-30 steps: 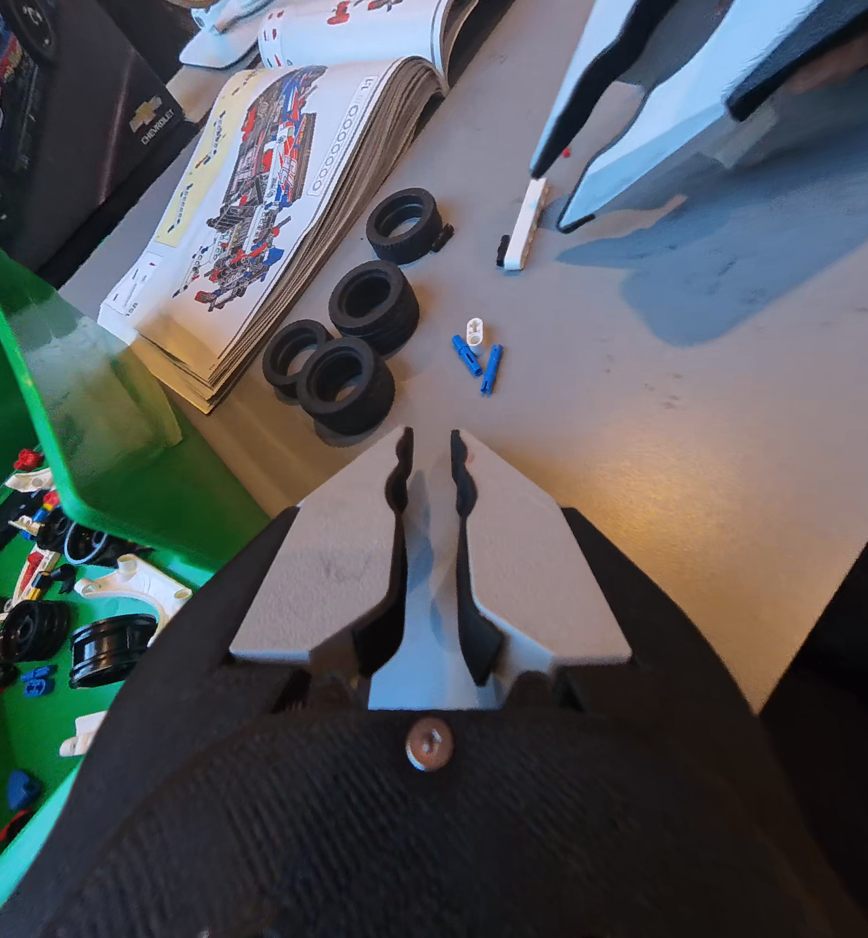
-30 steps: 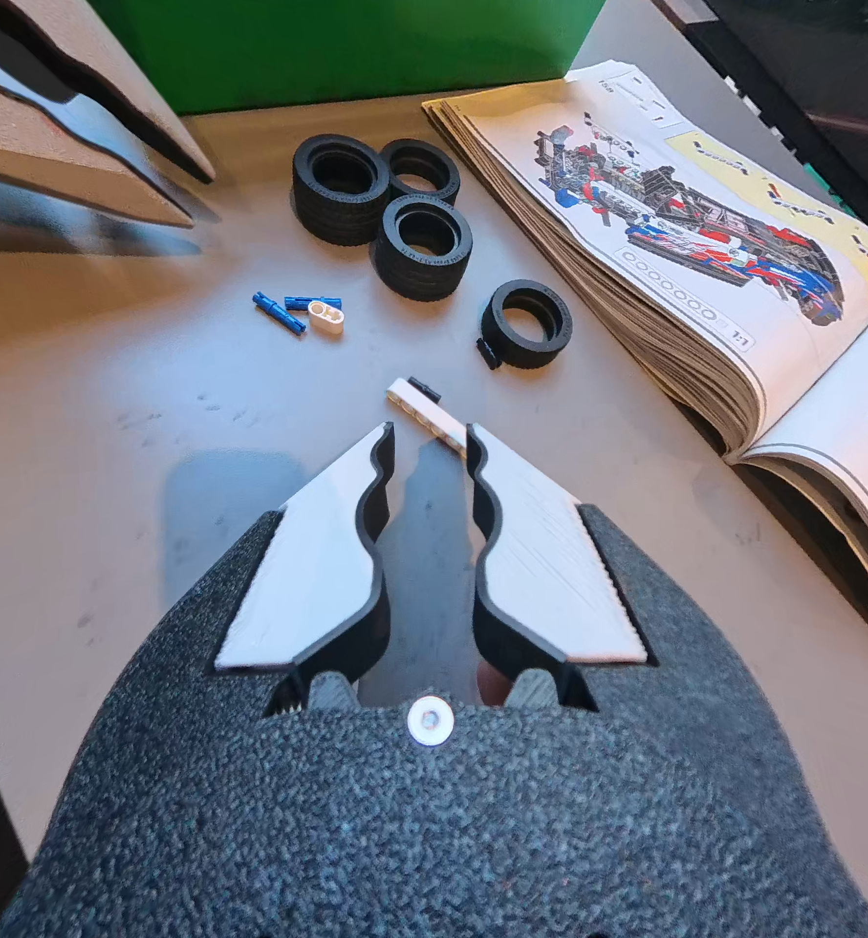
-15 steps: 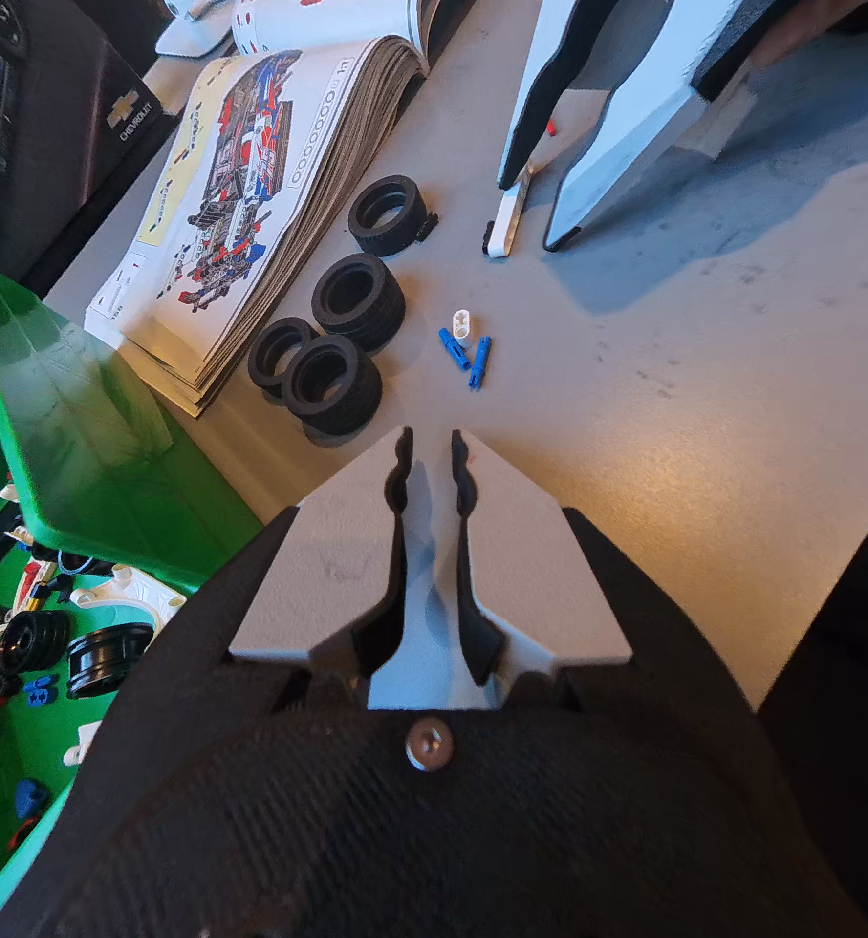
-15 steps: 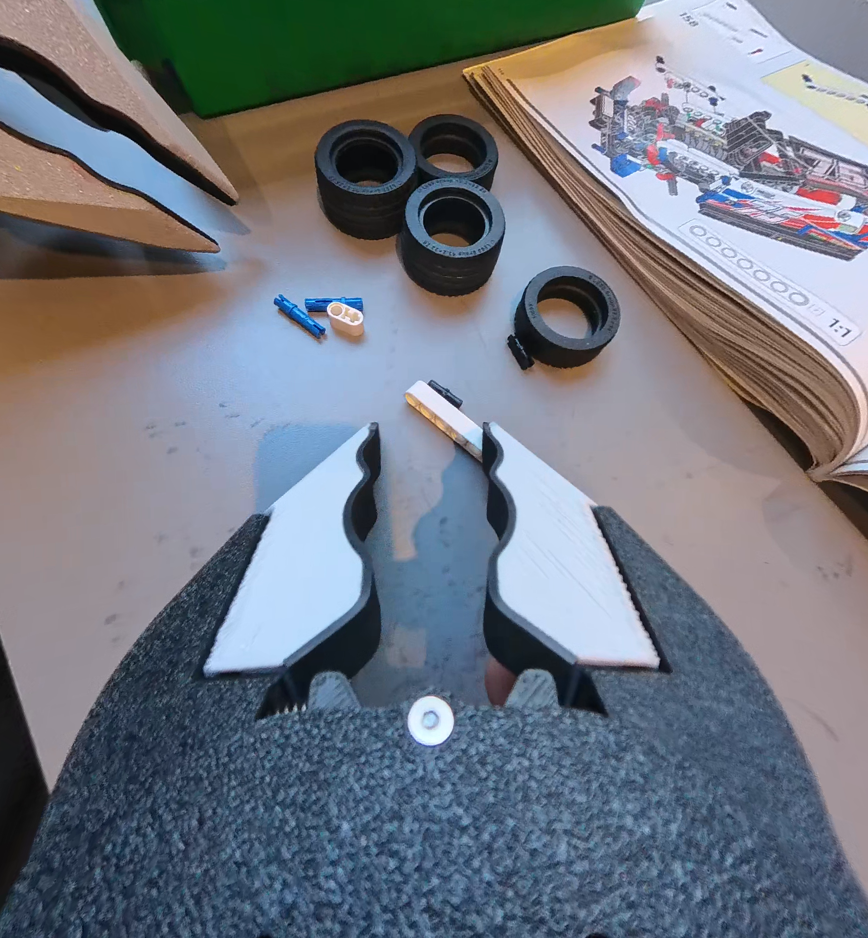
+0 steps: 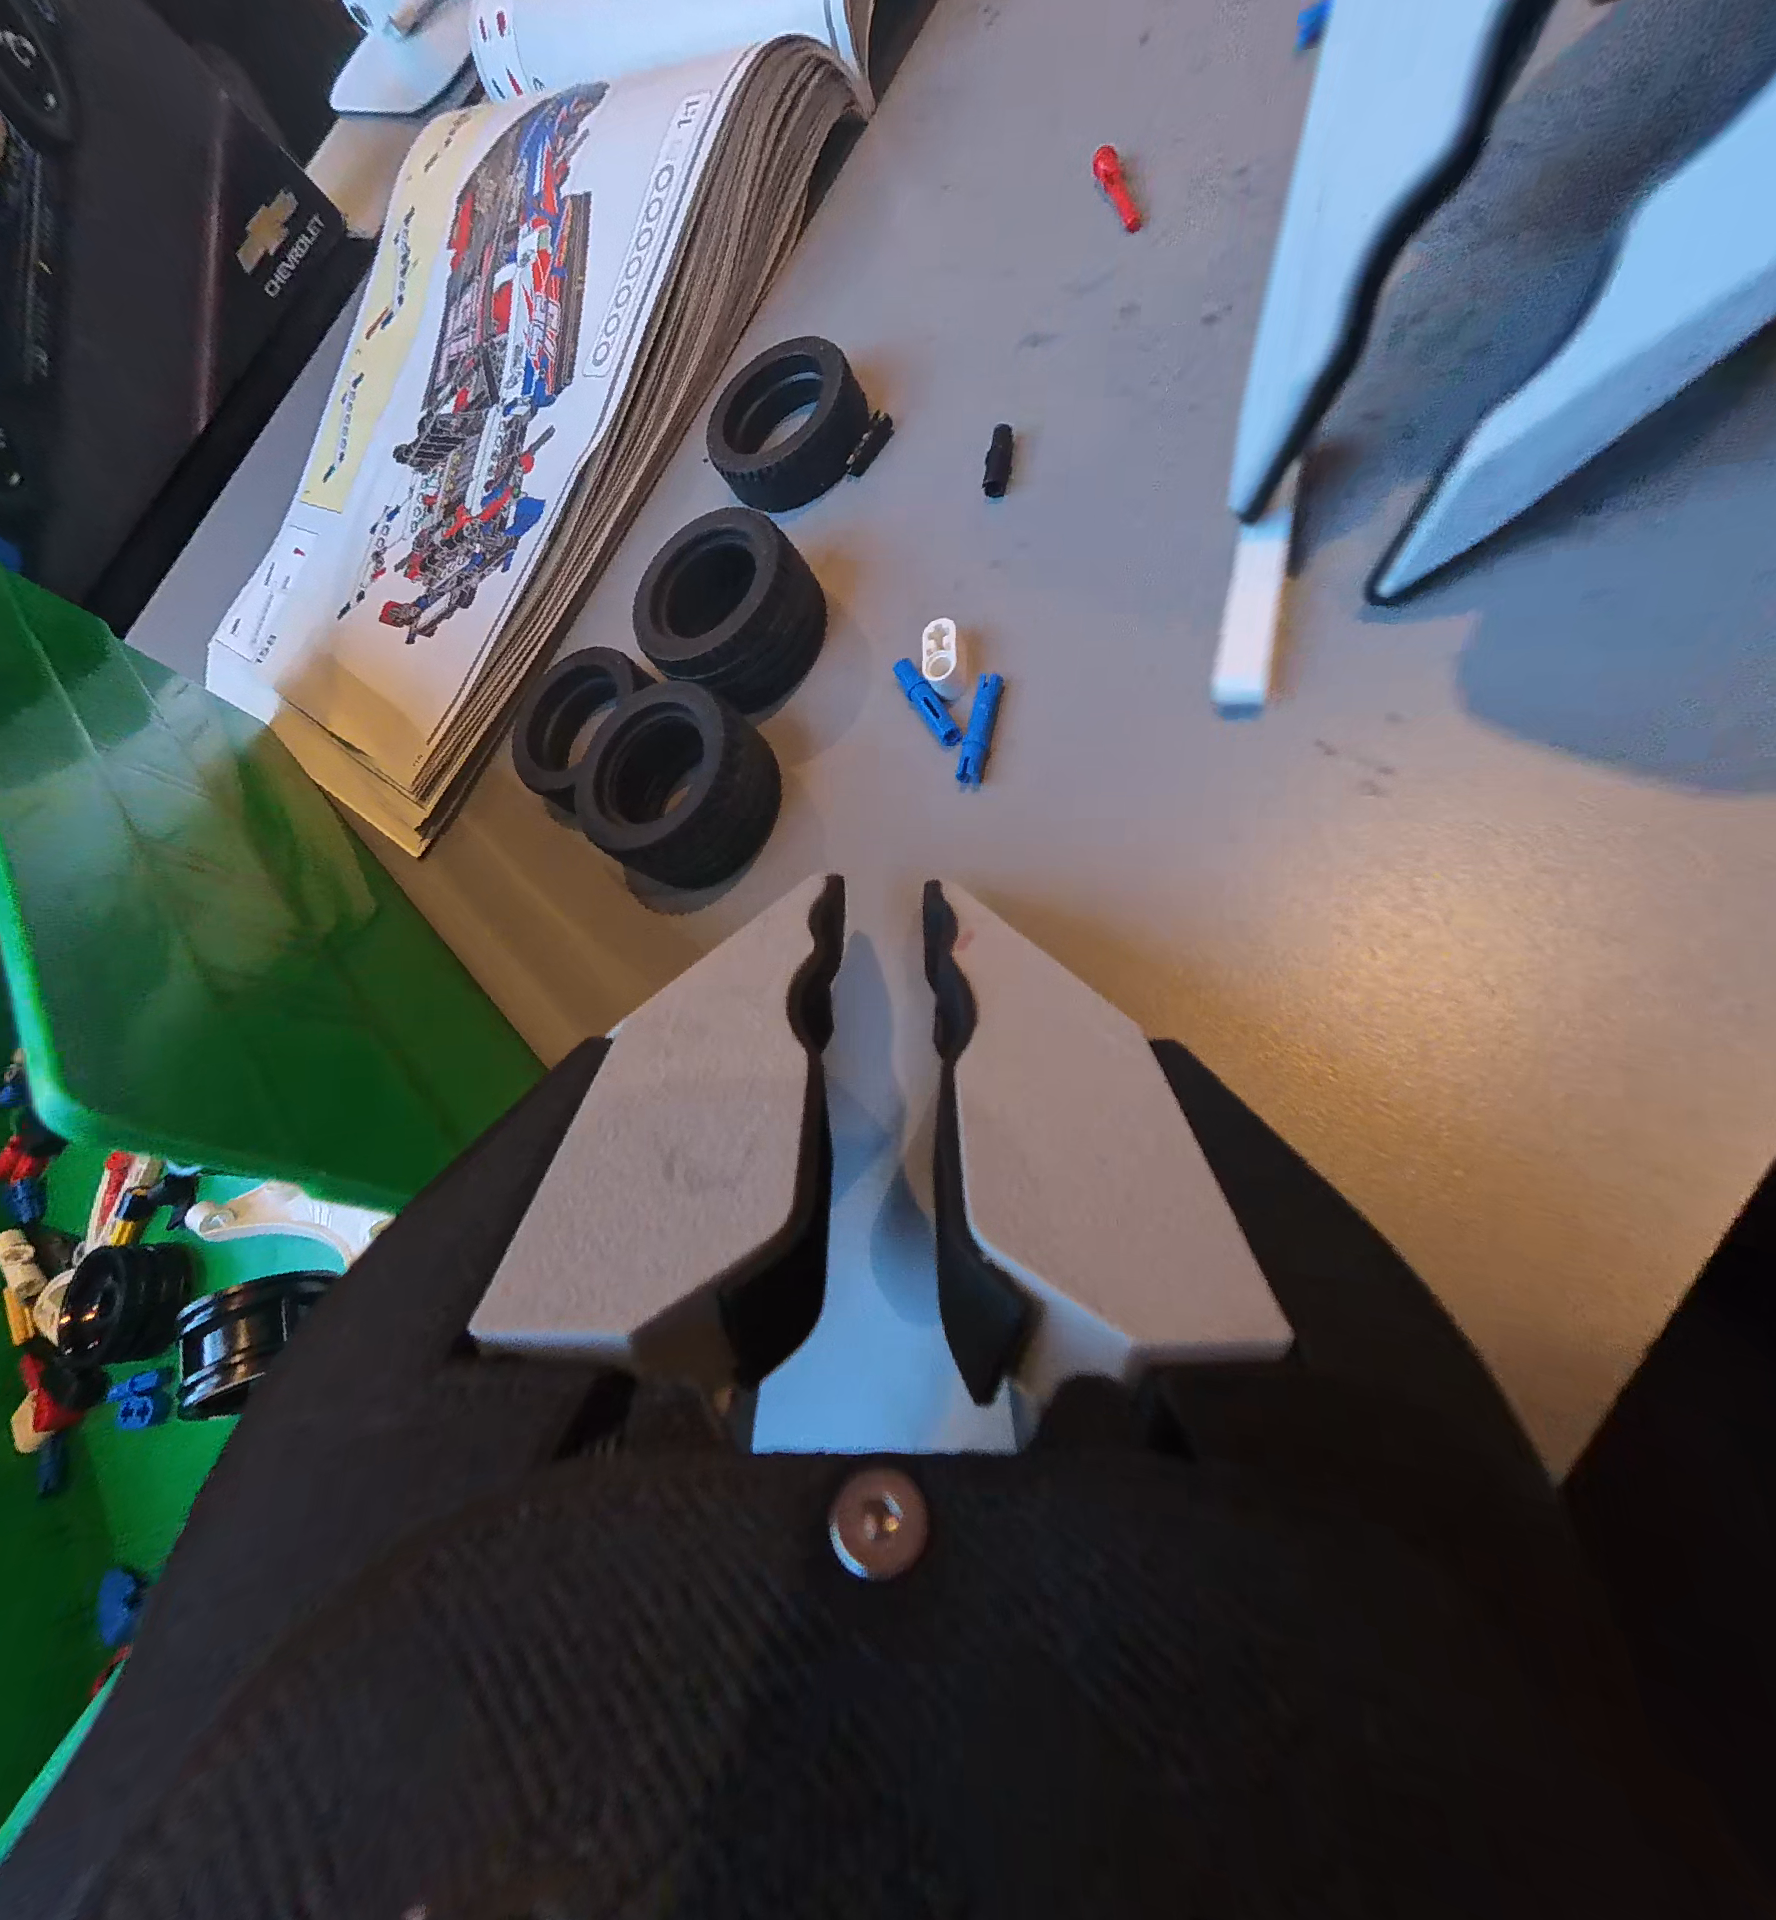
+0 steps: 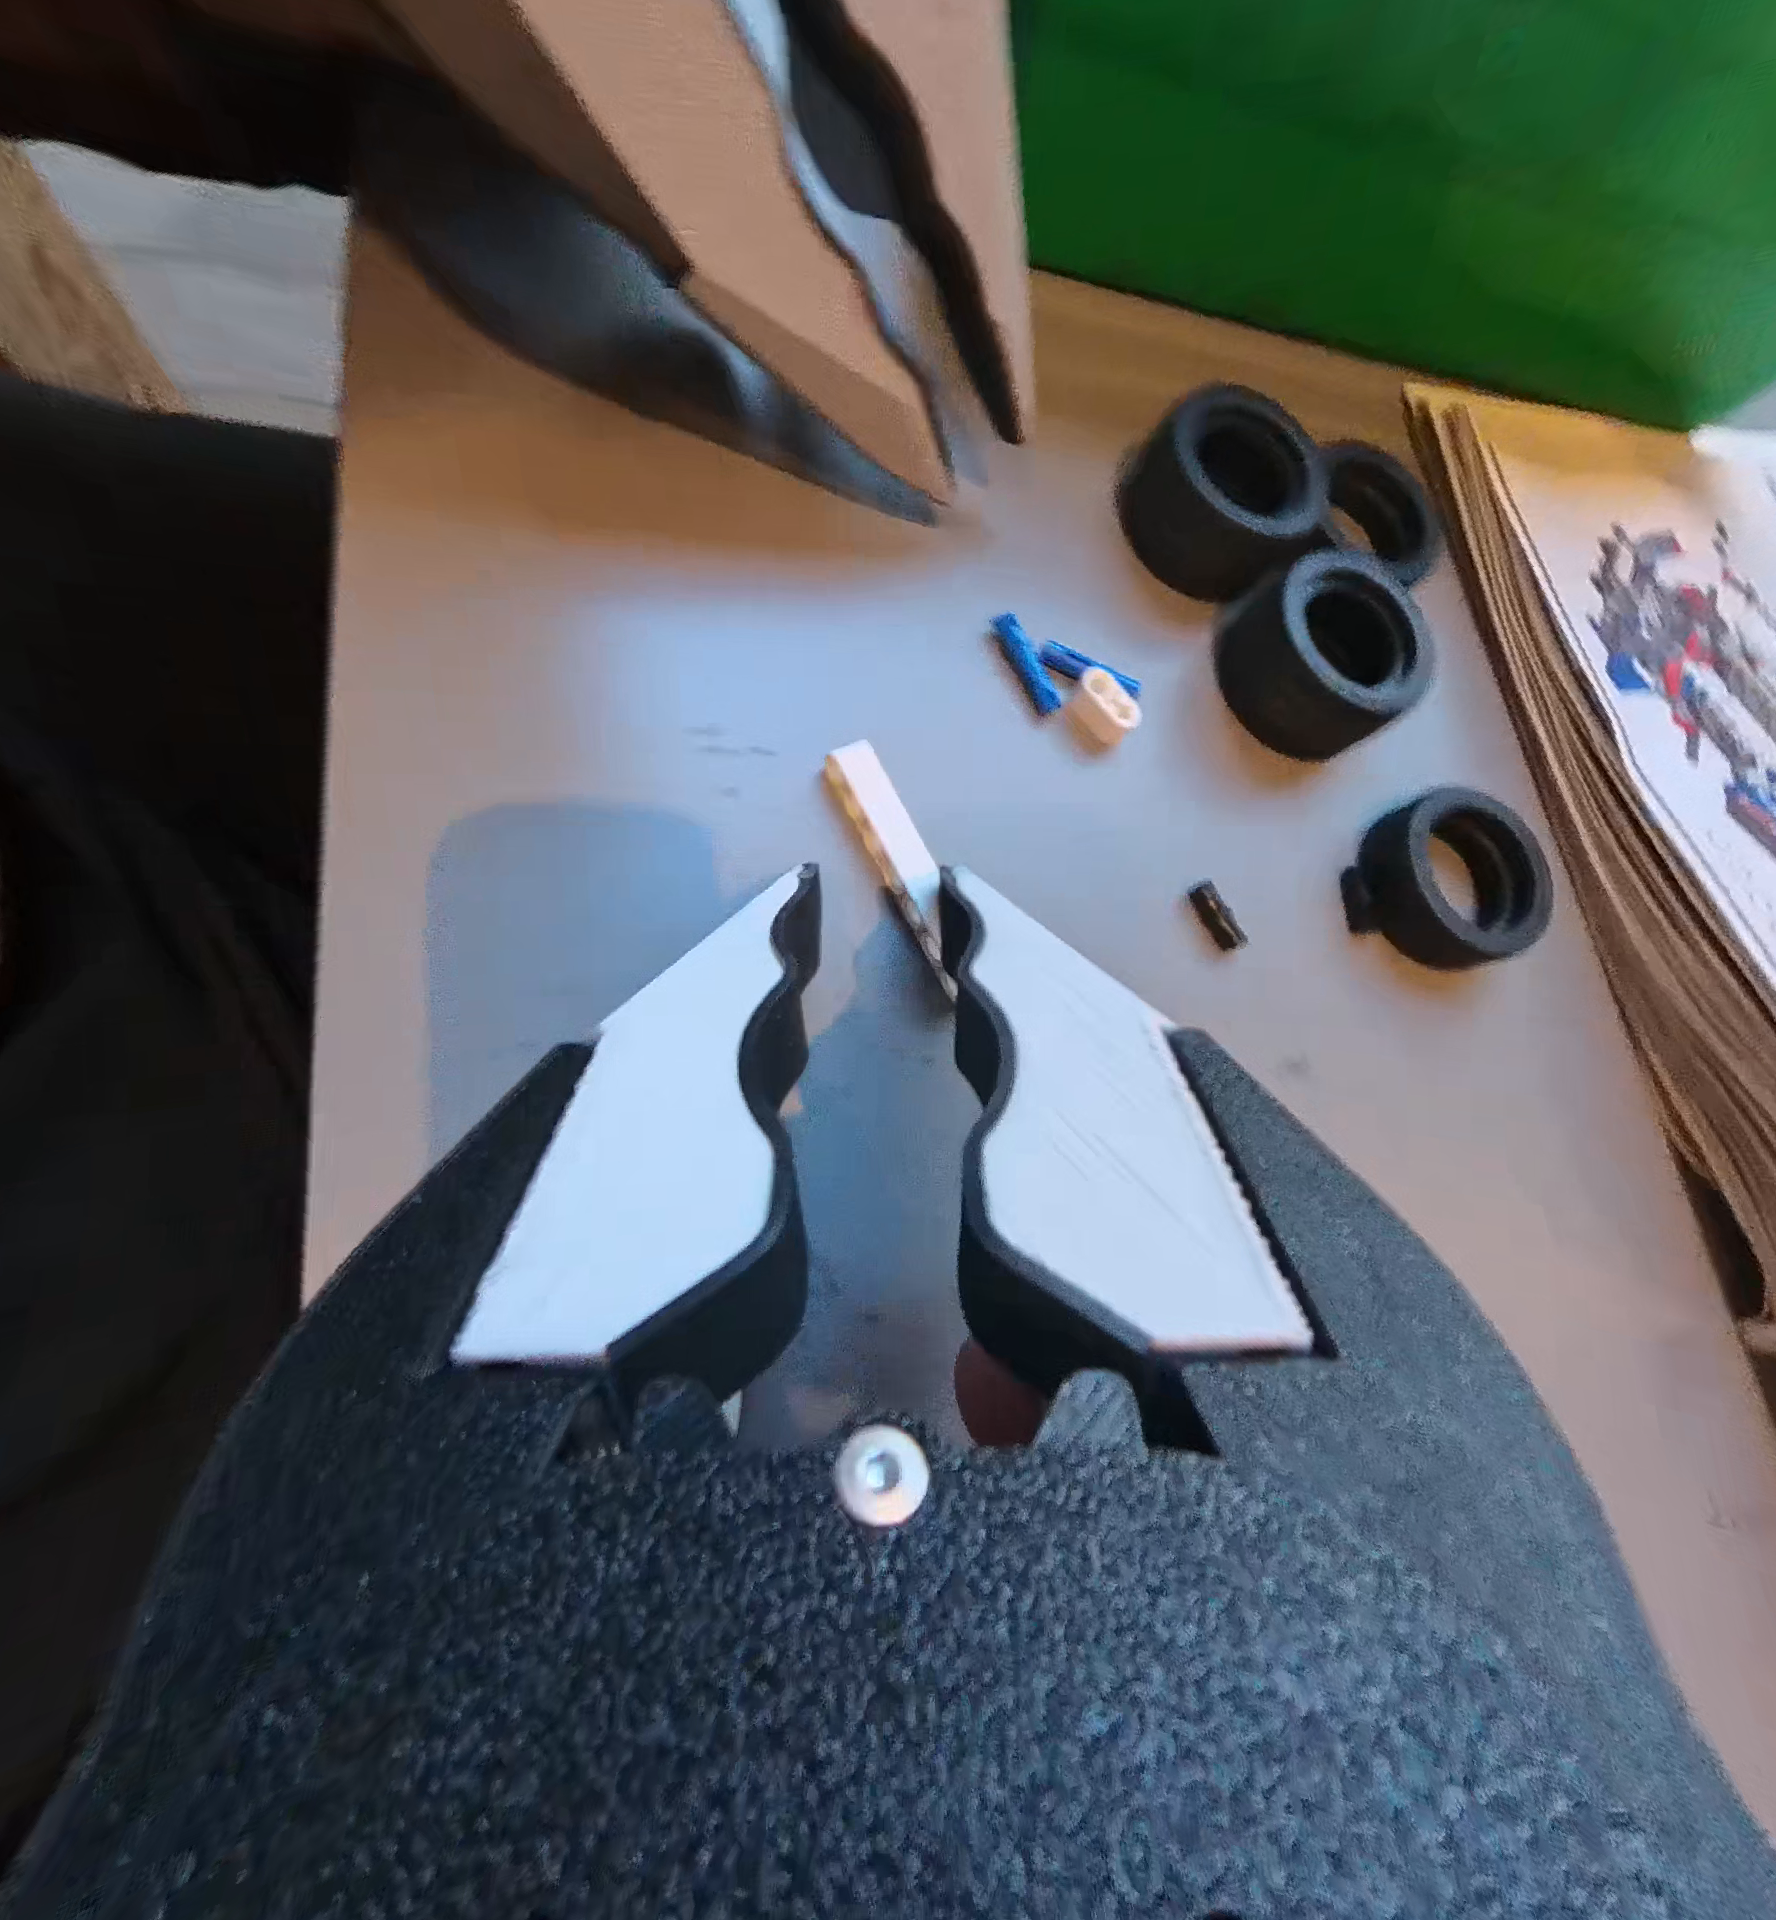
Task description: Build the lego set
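A white beam (image 6: 876,816) lies on the grey table (image 6: 572,665), its near end against the inner edge of my right gripper's (image 6: 881,878) right finger. That gripper is open, its jaws not closed on the beam. The beam (image 5: 1248,613) and the right gripper (image 5: 1325,551) also show in the left wrist view. My left gripper (image 5: 882,885) is narrowly open and empty, just short of two blue pins (image 5: 951,717) and a small white connector (image 5: 941,655). A black pin (image 6: 1216,914) lies to the right of the beam.
Several black tyres (image 5: 728,613) lie beside an open instruction book (image 5: 510,364). A green bin (image 5: 157,883) of loose parts stands on the left. A red pin (image 5: 1116,187) lies at the far side. The left gripper (image 6: 967,473) hovers beyond the beam in the right wrist view. My hands' fingertips stand some 9 centimeters from each other. Between my left fingertips and the small white connector (image 5: 941,655) there is roughly 5 centimeters. Look for it in the right wrist view (image 6: 1110,702) too.
My right gripper has swung closer to the left gripper, and the white beam has slid away from the black pin. The left gripper has hardly moved.
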Available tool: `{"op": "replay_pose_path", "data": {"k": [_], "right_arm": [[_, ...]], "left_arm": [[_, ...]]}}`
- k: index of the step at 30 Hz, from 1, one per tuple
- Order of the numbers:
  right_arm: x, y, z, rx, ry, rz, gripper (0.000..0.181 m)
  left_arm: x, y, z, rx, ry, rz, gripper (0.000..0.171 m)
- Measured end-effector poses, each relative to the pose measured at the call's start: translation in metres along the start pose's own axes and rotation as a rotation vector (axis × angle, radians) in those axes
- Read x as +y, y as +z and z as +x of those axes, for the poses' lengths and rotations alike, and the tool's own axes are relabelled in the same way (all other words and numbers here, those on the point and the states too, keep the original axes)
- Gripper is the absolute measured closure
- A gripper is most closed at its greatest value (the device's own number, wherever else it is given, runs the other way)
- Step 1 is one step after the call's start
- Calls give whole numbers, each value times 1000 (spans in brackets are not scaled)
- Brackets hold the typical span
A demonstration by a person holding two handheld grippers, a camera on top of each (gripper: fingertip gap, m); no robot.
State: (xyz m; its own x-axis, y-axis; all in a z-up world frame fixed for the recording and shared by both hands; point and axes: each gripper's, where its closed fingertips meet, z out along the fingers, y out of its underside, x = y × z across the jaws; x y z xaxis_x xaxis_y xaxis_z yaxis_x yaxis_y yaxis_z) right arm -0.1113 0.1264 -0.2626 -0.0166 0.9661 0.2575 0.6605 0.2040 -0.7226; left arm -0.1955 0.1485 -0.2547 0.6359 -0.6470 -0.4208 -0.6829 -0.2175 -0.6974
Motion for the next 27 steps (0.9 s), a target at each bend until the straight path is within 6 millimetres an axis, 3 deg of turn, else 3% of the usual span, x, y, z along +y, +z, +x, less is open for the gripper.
{"op": "replay_pose_path", "data": {"k": [4,10,16,21,27], "right_arm": [[-6,-1,-10,-22,-53,27,158],[-3,-14,3,-17,47,68,154],[28,-22,21,54,31,-42,166],[27,-17,24,65,55,-47,172],[16,-7,15,65,3,-45,181]], "left_arm": [[-2,-2,0,10,-13,16,159],[-6,-5,5,47,-10,51,157],[-11,-8,46,267,64,52,156],[-23,-7,73,395,55,51,167],[-31,-4,83,426,63,56,169]]}}
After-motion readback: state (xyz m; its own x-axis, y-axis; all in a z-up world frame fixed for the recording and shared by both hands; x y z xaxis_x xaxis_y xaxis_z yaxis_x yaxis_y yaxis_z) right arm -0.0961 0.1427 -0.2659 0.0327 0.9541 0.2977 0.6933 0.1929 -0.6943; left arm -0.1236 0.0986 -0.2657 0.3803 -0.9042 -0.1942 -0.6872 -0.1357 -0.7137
